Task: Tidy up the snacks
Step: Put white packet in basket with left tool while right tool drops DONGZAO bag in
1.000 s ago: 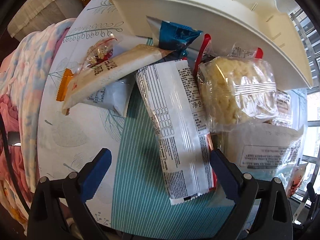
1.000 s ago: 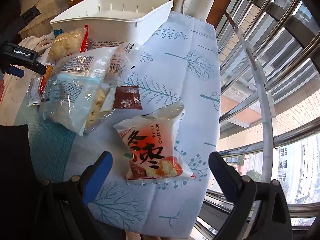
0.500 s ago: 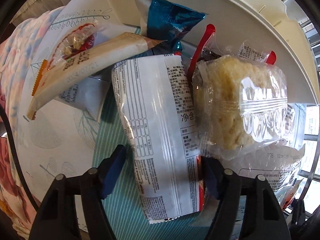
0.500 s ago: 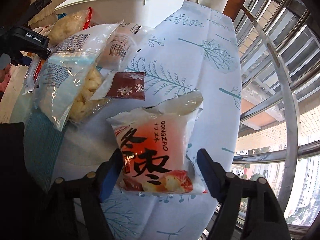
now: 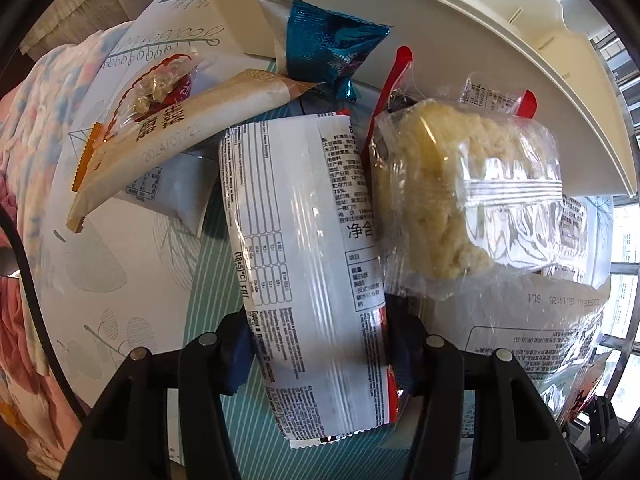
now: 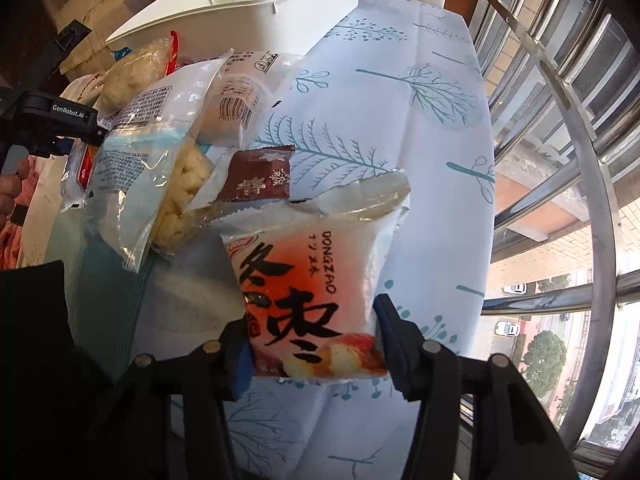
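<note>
In the left wrist view my left gripper (image 5: 318, 354) is shut on a long white snack pack (image 5: 304, 264) with printed tables. A clear bag of yellow crisp cake (image 5: 460, 196) lies against its right side. The white basket (image 5: 440, 24) stands just beyond. In the right wrist view my right gripper (image 6: 312, 340) is shut on an orange and white Dongzao bag (image 6: 312, 280). A small brown sachet (image 6: 256, 176) and a clear bag of puffs (image 6: 152, 168) lie beyond it, with the basket (image 6: 248, 12) at the far end.
A blue foil sachet (image 5: 328, 52), a beige bar (image 5: 172, 132) and a small clear candy bag (image 5: 156, 84) lie left of the basket. The table edge and window railing (image 6: 560, 128) run along the right. A floral cloth (image 5: 24, 160) hangs at the left.
Both grippers moved forward over their packs and closed on them. The left jaws now clamp the white pack; the right jaws clamp the Dongzao bag.
</note>
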